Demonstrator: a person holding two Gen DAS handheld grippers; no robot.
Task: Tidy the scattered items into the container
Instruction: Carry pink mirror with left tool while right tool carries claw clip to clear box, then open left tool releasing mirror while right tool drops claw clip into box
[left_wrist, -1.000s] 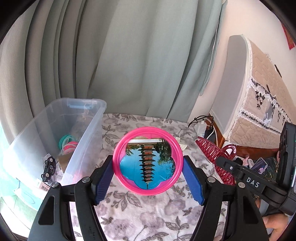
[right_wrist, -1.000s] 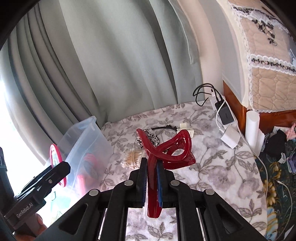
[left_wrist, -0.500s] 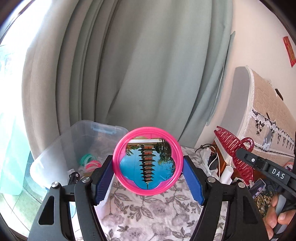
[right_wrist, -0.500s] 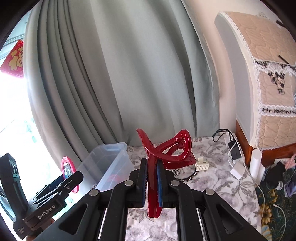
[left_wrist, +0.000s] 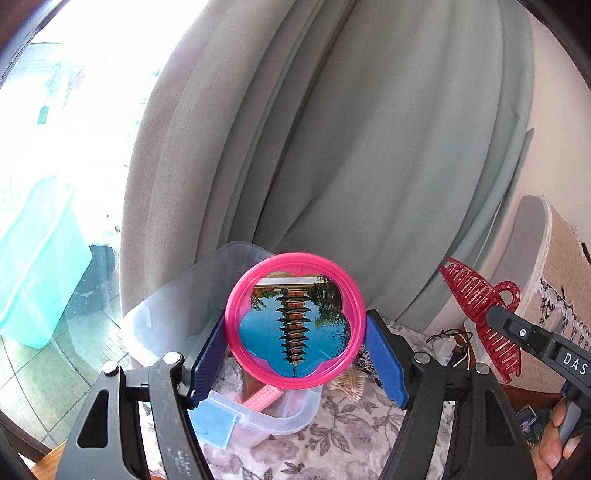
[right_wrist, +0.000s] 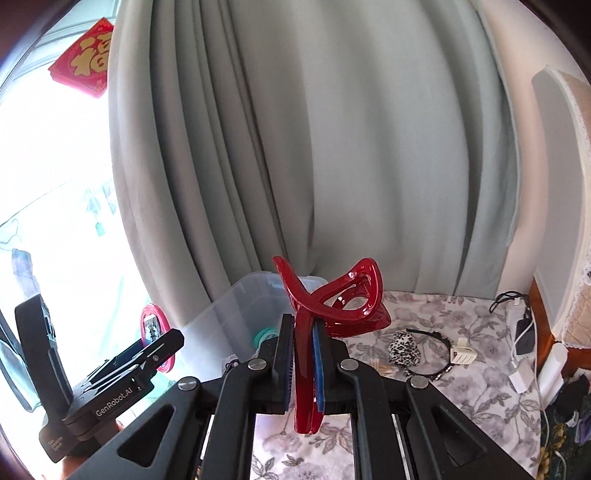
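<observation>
A heavy grey-green curtain hangs behind everything, with bright window glass to its left. In front of it a table under a floral cloth carries a clear plastic container, standing near the curtain at the table's left end; teal rings lie inside it, and a pink strip shows through its near wall.

The left gripper is held up just in front of the container, its blue pads clamped on either side of a round pink mirror, which stands upright with a tower picture showing upside down on its face. From this angle the mirror overlaps the container's rim, though I can't tell whether it is above the opening or short of it.

The right gripper is squeezed tight on a dark red hair claw, gripping one of its handles so the rest of the clip sticks up and to the right, in the air near the container.

Still out on the cloth are a leopard-print scrunchie, a black headband, a small white clip and a bundle of toothpicks
</observation>
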